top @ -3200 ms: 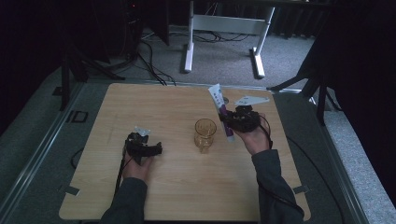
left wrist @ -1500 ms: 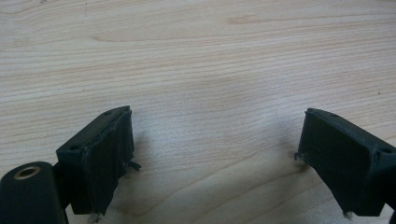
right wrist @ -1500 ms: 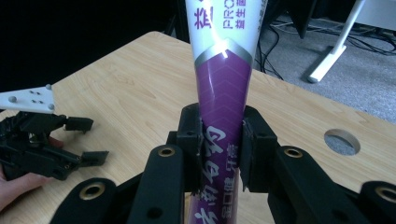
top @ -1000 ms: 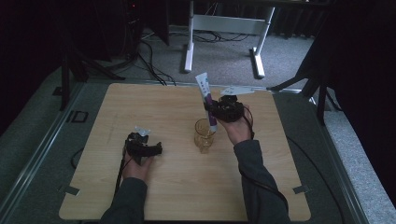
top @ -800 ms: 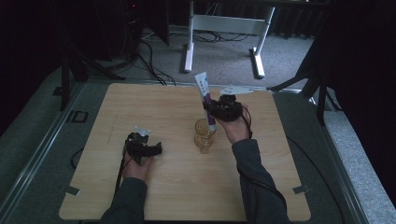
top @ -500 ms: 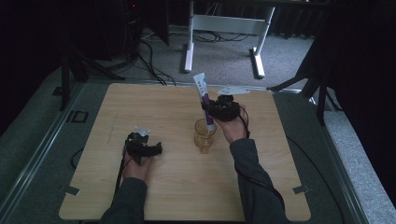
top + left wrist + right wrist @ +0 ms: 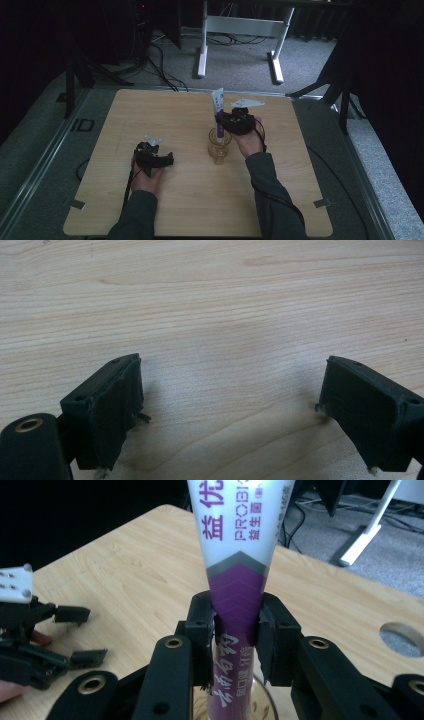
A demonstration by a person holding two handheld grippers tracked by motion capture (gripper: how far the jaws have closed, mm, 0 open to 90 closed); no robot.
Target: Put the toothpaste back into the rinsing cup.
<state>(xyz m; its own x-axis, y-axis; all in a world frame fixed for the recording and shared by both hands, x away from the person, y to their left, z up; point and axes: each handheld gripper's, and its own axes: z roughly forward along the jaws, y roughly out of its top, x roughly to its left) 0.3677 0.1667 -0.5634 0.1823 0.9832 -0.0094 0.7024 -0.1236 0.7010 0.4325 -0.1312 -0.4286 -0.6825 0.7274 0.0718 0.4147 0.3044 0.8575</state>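
Toothpaste tube (image 7: 239,580), reading "PROBI", is standing upright, cap down in the glass (image 7: 219,145), with the right gripper (image 7: 235,630) pinching it, its jaws having just eased slightly; the left gripper (image 7: 227,405) jaws are gaping apart.

Dim room, dark all around the table (image 7: 125,115), soft light from above, faint shadows by the black jaws, close pictures brighter and sharp, far background a little blurry.

The right gripper (image 7: 226,121) holds a purple and white tube (image 7: 218,107) upright over a glass cup (image 7: 219,145). The left gripper (image 7: 161,159) rests on the wooden surface (image 7: 150,115), well apart.
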